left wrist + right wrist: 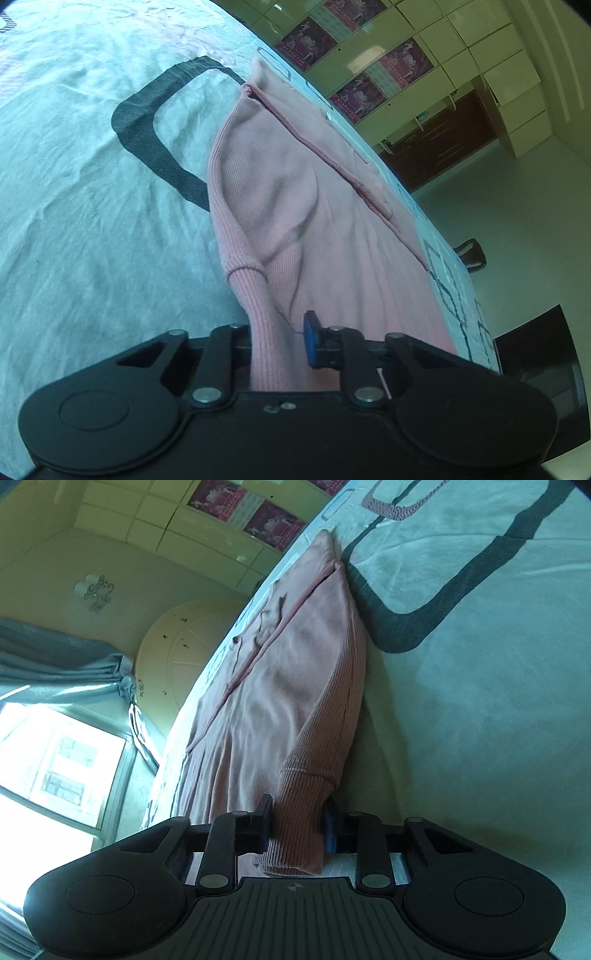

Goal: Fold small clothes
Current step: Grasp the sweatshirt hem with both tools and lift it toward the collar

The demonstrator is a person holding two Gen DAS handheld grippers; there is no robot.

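A pink ribbed knit garment (295, 206) lies on a pale bedsheet near the bed's edge; it also shows in the right wrist view (288, 686). My left gripper (277, 343) has a ribbed sleeve cuff (266, 317) between its fingers, with a small gap beside the blue pad (309, 339). My right gripper (297, 827) is closed on the other ribbed sleeve cuff (299, 812), whose end hangs back toward the camera. Both sleeves are folded in over the body of the garment.
The pale sheet (92, 184) carries dark grey rounded outlines (147, 122). The bed edge runs beside the garment, with floor (517, 206) and a cabinet wall (424, 66) beyond. A bright window (55, 760) and curtain (55, 661) show in the right wrist view.
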